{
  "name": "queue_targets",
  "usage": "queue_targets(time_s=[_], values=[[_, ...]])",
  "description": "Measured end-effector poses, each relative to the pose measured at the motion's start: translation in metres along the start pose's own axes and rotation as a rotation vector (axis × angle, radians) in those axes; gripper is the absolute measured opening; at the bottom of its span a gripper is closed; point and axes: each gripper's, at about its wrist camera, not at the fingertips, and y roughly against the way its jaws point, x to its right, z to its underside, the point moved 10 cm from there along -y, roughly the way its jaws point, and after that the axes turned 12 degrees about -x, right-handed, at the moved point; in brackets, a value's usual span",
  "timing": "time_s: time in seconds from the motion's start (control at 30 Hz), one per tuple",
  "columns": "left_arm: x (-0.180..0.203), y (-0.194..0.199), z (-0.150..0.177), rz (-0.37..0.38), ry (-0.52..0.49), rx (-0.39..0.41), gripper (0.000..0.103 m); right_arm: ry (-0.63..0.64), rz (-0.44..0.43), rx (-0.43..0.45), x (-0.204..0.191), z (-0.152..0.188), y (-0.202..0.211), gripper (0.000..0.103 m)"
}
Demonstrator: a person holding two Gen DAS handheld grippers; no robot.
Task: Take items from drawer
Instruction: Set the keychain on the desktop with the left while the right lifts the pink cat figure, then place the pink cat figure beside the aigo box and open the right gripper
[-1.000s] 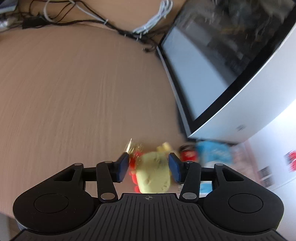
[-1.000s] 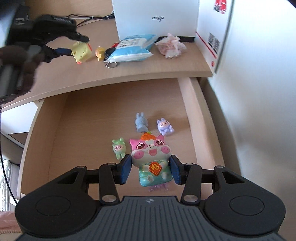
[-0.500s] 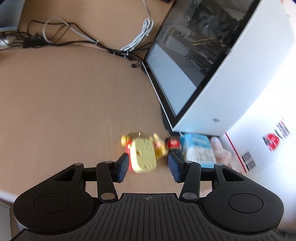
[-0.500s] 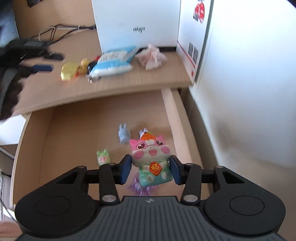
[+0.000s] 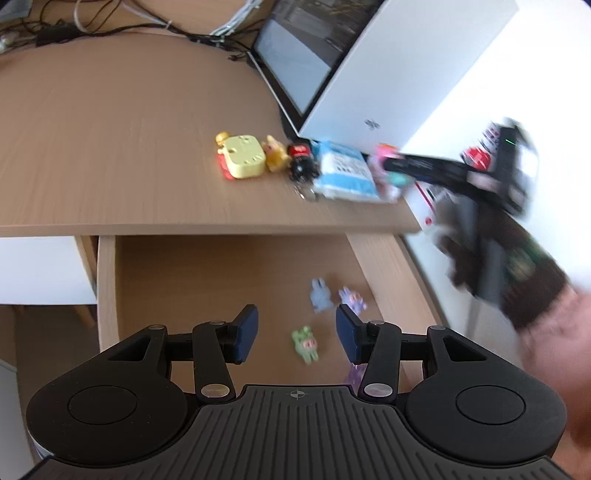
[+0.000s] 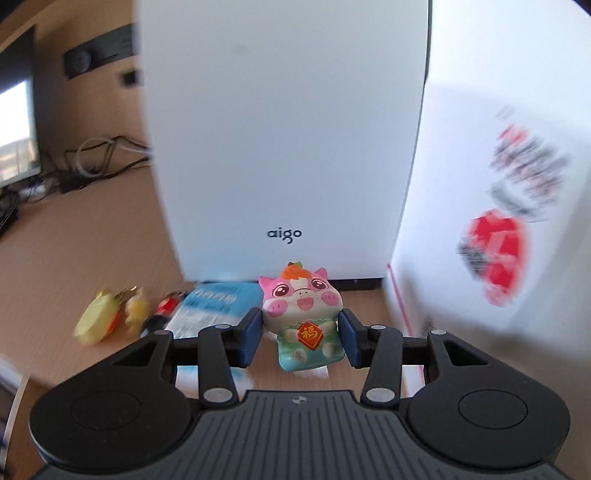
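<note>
From the left wrist cam, my left gripper (image 5: 295, 334) sat with its blue pads spread wide and nothing between them, hanging over the open light-wood drawer (image 5: 107, 288). Down on the drawer floor were three tiny toys: a little green animal figurine (image 5: 306, 343), a grey-blue bunny figurine (image 5: 320, 294) and a small purple bunny figurine (image 5: 352, 298) just beside it. There was also something pale purple (image 5: 354, 376) poking out behind the right finger, too blurry to call.

Past the drawer was the curved wooden desktop (image 5: 110, 147), with a row of stuff lined up: a flat yellow square toy (image 5: 244, 156), a small yellow animal charm (image 5: 275, 155), a red-and-black keychain figure (image 5: 301, 162) and a light blue tissue packet (image 5: 345, 171). Behind those stood a big white computer case (image 5: 399, 70) with a dark glass side, and a tangle of black and white cables (image 5: 147, 22) ran along the back of the desk.

My right gripper (image 6: 301, 334) was pinching a squishy pink cartoon pig in a teal outfit (image 6: 303, 317), held up off the drawer and over the desktop, right in front of the case. A white cardboard box with red print (image 6: 491, 221) stood to the right, badly smeared. In the left view my right hand (image 5: 491, 251) was just a blur at the desk's right edge, pink sleeve (image 5: 557, 343) showing.
</note>
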Motion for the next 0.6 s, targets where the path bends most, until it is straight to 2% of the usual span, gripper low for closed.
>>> queue_targets(time_s=[0.13, 0.33, 0.37, 0.4, 0.43, 0.47, 0.6], values=[[-0.004, 0.006, 0.011, -0.049, -0.012, -0.011, 0.051, -0.007, 0.009, -0.039, 0.002, -0.01, -0.04, 0.045], [-0.014, 0.002, 0.014, -0.077, 0.034, -0.027, 0.051, 0.022, 0.029, -0.054, 0.001, -0.018, -0.05, 0.048], [-0.012, -0.001, 0.013, -0.075, 0.029, -0.033, 0.051, 0.006, 0.023, -0.061, 0.004, -0.018, -0.048, 0.049], [-0.01, -0.004, 0.012, -0.072, 0.022, -0.042, 0.051, -0.015, 0.01, -0.07, 0.006, -0.016, -0.045, 0.054], [-0.007, -0.008, 0.012, -0.068, 0.016, -0.051, 0.051, -0.034, -0.011, -0.079, 0.007, -0.014, -0.04, 0.063], [-0.005, -0.012, 0.012, -0.064, 0.008, -0.061, 0.051, -0.046, -0.034, -0.083, 0.008, -0.012, -0.033, 0.067], [0.005, -0.035, 0.015, -0.046, -0.031, -0.116, 0.051, -0.057, -0.076, -0.049, 0.003, 0.004, 0.015, 0.069]])
